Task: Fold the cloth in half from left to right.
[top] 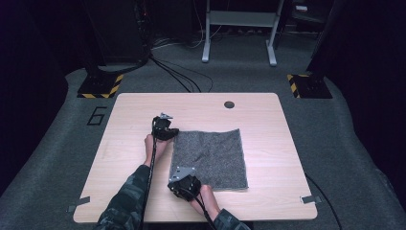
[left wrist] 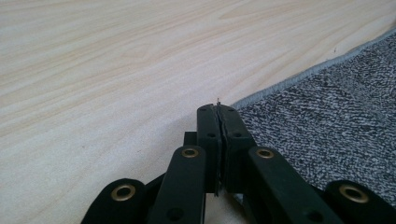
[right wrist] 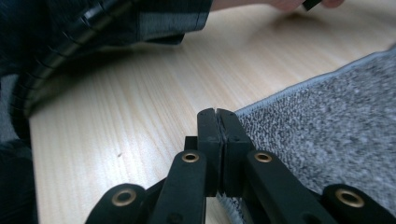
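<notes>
A pale wooden table (top: 134, 191) sits in a dark room with grey carpet; beyond its far edge stand a white metal frame (top: 239, 28) and two black bases with yellow-and-black striped plates (top: 99, 85), with cables running across the floor, and a small dark hole (top: 229, 104) marks the table's far side. Near the middle of the table, a little toward the right, a square grey cloth (top: 210, 158) lies flat, speckled and nubbly, with a stitched hem. A person's forearms in camouflage sleeves reach in from the near edge. The left gripper (top: 165, 128) rests at the cloth's far left corner. In the left gripper view its jaws are pressed together with a thin strip of grey between them, so it appears clamped on the cloth's edge (left wrist: 299, 77). The right gripper (top: 184, 184) sits at the cloth's near left corner; in the right gripper view its jaws are also together, with the hem (right wrist: 280, 95) running under them, so it too seems to pinch the cloth. The cloth looks light, soft and limp, likely to sag and fold when lifted, not slippery and not fragile. The hemmed corners seem the best places to hold it.
</notes>
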Tool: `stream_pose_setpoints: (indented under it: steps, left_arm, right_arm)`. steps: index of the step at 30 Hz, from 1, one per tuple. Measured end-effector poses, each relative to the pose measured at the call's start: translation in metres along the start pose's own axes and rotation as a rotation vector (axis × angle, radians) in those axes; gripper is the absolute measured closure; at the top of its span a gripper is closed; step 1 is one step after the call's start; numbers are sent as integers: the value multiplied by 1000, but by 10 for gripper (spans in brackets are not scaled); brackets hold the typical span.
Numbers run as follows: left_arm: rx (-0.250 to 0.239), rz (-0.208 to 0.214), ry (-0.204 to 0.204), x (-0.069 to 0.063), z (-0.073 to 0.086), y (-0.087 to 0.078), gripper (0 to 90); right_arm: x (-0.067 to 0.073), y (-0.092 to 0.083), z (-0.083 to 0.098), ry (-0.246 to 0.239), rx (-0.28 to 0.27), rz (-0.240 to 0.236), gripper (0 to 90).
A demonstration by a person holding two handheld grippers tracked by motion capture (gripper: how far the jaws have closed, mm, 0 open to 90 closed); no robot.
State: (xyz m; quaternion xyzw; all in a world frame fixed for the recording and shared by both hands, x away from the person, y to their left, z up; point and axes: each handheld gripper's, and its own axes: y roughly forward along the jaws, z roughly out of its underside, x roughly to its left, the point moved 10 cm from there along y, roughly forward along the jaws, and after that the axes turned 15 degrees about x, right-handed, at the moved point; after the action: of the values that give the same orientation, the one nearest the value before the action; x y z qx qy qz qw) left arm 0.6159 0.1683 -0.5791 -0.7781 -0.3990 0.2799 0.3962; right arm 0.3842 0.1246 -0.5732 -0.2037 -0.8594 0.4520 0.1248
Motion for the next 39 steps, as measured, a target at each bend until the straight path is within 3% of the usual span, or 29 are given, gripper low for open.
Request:
stream_pose_setpoints:
  steps: [10,13,23,26,32,35,37,39]
  left_arm:
    - [-8,-37,29,-1,-8,-15,881]
    - [13,-69,61,0,-8,-21,882]
    - [9,-89,42,8,-15,-38,882]
    - [11,-119,62,13,-17,-49,882]
    - [14,-134,67,18,-19,-60,882]
    - [20,-160,77,22,-21,-70,882]
    - [17,-205,101,24,-24,-79,882]
    - [7,-209,104,23,-28,-87,882]
  right_arm:
    - [1,-21,-5,2,-60,-7,897]
    - [3,-25,-10,-5,-83,-10,897]
    - [7,-32,-24,-22,-126,-10,897]
    - [7,-38,-29,-20,-149,-6,898]
    - [13,-43,-43,-46,-182,-11,900]
    - [18,-47,-52,-55,-213,-18,900]
    - [19,-49,-56,-52,-229,-20,900]
    - [21,-54,-62,-59,-250,-21,900]
